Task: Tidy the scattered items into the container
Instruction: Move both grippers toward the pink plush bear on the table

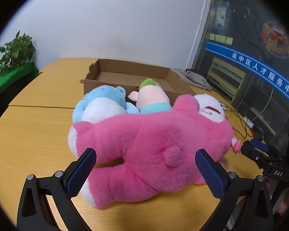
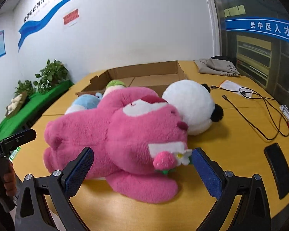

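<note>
Both tongs agape around pink bear (image 1: 144,140)

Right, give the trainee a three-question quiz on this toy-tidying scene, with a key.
1. True or false: the cardboard box already holds the pink bear.
2. Multiple choice: which toy lies nearest both grippers? A) blue toy B) pink bear C) panda
3. Short answer: how do the jaws of the left gripper and right gripper stand?

Key:
1. False; the bear lies on the table in front of the box.
2. B
3. Both open, set either side of the bear, not yet closed on it.
</note>
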The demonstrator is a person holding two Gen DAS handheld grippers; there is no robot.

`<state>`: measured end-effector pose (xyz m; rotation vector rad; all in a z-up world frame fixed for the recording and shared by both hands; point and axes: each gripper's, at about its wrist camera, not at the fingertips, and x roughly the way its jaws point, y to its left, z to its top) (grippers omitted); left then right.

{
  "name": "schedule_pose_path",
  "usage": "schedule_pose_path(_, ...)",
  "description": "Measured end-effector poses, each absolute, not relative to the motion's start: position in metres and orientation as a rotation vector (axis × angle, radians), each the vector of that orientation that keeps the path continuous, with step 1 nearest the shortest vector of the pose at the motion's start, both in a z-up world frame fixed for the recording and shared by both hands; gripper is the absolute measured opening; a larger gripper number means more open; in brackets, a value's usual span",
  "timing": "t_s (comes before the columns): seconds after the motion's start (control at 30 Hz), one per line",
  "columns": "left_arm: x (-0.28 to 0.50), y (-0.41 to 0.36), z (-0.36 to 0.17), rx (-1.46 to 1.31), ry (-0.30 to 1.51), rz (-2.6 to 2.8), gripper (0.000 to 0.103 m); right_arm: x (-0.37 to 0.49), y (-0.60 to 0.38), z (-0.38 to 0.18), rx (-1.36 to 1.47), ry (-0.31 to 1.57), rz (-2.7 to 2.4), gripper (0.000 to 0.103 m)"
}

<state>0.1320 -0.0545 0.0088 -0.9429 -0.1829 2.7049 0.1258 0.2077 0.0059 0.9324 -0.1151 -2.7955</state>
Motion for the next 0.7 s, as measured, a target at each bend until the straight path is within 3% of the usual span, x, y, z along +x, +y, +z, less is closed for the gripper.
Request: schedule_pose_path(0.7,0.102,-0.045,-0.008,-1.033,-0.251,2.616,0.102,0.110,0.216,0.000,0.986,-0.035,-2.814,0.103)
